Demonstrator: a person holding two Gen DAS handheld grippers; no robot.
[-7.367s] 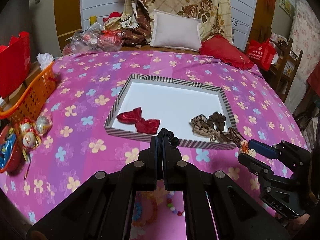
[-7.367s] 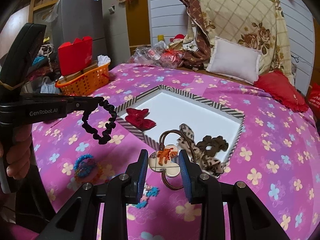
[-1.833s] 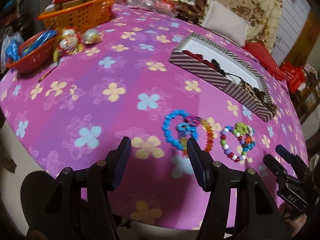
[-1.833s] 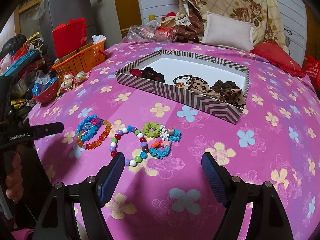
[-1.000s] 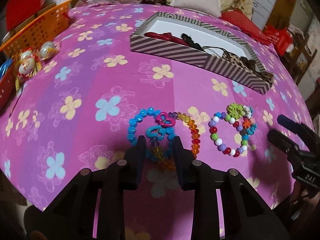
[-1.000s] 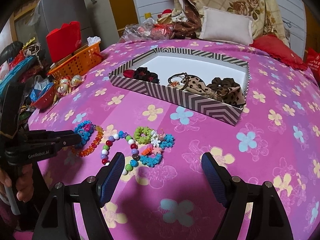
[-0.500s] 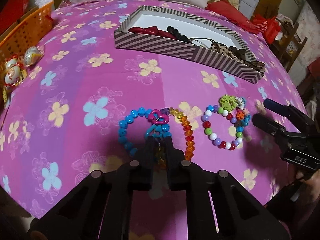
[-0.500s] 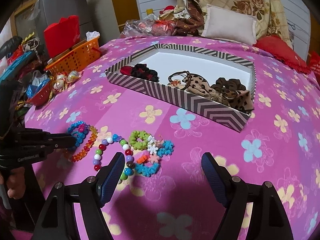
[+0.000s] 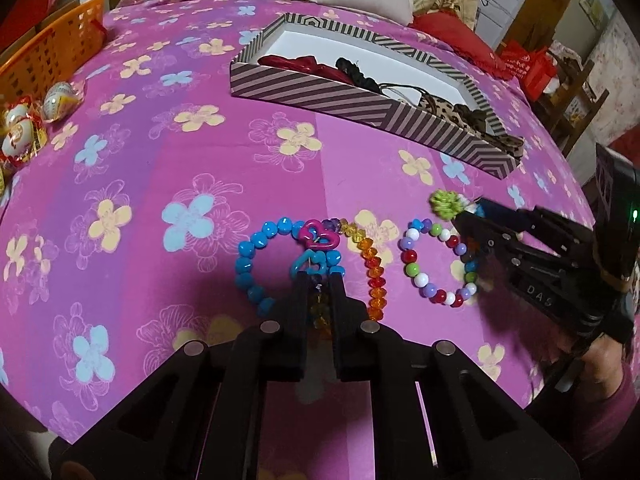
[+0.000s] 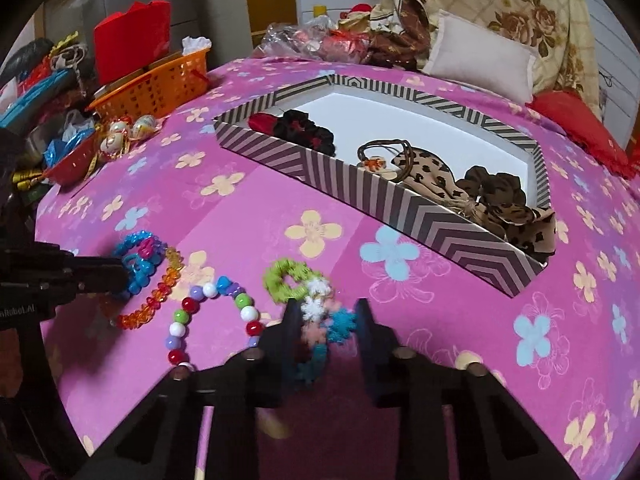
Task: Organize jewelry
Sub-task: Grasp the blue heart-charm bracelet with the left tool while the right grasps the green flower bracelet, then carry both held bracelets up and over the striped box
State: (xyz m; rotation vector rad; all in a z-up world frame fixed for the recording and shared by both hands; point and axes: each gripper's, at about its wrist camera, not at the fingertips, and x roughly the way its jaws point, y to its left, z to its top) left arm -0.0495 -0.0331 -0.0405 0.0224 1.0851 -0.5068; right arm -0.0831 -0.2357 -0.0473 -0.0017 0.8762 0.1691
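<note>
Several bracelets lie on the pink flowered cloth. My left gripper [image 9: 319,280] is shut on the blue and amber bead bracelets [image 9: 256,264], by the blue heart charm [image 9: 310,262]; it also shows in the right wrist view [image 10: 120,274]. My right gripper [image 10: 326,312] is part open with its fingers on either side of the flower-bead bracelet [image 10: 316,308], whose green flower [image 9: 444,202] shows in the left wrist view. The multicolour round-bead bracelet [image 9: 432,264] lies between the grippers. The striped box [image 10: 400,196] behind holds scrunchies and bows.
An orange basket [image 10: 160,84], a red bowl [image 10: 70,166] and wrapped eggs [image 9: 36,114] sit at the left. Pillows [image 10: 478,56] and bags lie behind the box. The cloth's front edge is just below the bracelets.
My left gripper closed on the blue and amber bracelets. My right gripper moved forward and narrowed around the flower-bead bracelet.
</note>
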